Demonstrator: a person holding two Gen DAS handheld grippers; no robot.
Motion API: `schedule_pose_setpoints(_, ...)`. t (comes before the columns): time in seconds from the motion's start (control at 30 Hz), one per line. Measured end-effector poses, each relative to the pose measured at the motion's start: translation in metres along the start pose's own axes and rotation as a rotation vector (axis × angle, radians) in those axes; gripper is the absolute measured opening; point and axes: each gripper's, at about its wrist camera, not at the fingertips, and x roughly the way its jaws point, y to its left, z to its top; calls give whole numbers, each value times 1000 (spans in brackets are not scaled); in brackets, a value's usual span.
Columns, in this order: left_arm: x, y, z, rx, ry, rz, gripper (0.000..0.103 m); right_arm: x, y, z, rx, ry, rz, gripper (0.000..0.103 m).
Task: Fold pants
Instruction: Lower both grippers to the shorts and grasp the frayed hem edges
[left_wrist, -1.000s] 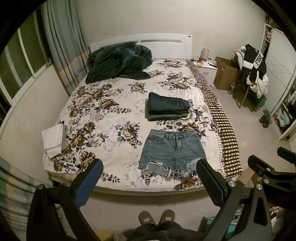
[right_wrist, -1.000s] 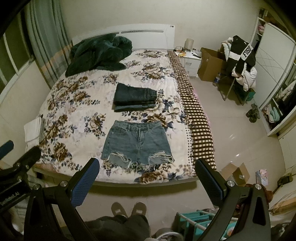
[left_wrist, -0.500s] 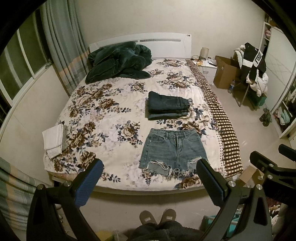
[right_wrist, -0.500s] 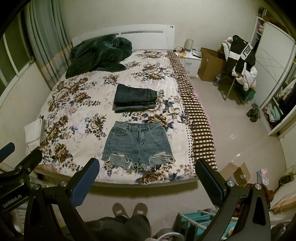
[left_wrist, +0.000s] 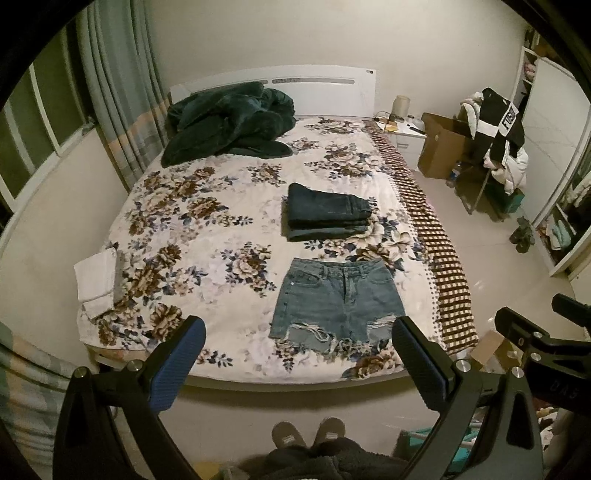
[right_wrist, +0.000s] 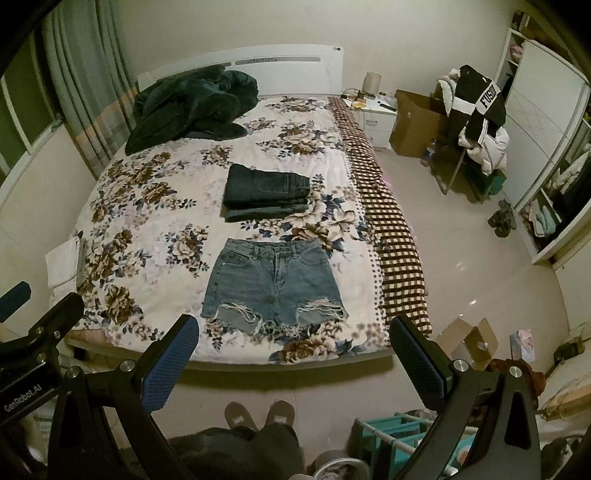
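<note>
Light blue frayed denim shorts (left_wrist: 338, 297) (right_wrist: 275, 282) lie flat, waistband away from me, near the foot edge of the floral bed (left_wrist: 192, 229) (right_wrist: 147, 206). A stack of folded dark jeans (left_wrist: 327, 216) (right_wrist: 267, 192) sits just beyond them. My left gripper (left_wrist: 297, 341) is open and empty, held in the air short of the bed's foot. My right gripper (right_wrist: 295, 339) is open and empty at the same height; it also shows at the right edge of the left wrist view (left_wrist: 535, 339). The left gripper shows at the left edge of the right wrist view (right_wrist: 33, 317).
A dark green blanket (left_wrist: 229, 125) is heaped by the headboard. Folded white cloth (left_wrist: 96, 284) lies at the bed's left corner. A checked cover (left_wrist: 436, 236) hangs off the right side. Cardboard box (right_wrist: 467, 341), clothes-laden chair (left_wrist: 495, 147) and my slippers (left_wrist: 308, 434) are on the floor.
Both views have shifted only slightly; the bed and shorts sit a little nearer and more central. Both grippers stay open and nothing on the bed has moved.
</note>
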Motion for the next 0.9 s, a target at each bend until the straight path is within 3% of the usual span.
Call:
schedule_pose_setpoints(0.13, 19, 3, 6, 0, -20, -17, 103, 8, 8, 16, 19, 16, -20, 103)
schedule_pose_setpoints(0.37, 100, -5, 15, -13, -18, 79, 103, 72, -21, 35, 97, 97, 1, 103)
schedule_pose_setpoints(0.57, 182, -46, 12, -15, 29, 175, 103, 182, -74, 64, 131, 228, 67, 103)
schedule_pose_setpoints(0.73, 285, -113, -1, -28, 106, 261, 103, 301, -125, 115, 79, 271, 147, 103)
schedule_pose_setpoints(0.83, 346, -152, -13, -98, 171, 272, 103, 389, -156, 148, 10, 303, 209, 103)
schedule_pose_setpoints(0.9, 387, -182, -28, -158, 210, 233, 103, 445, -174, 164, -23, 354, 232, 103)
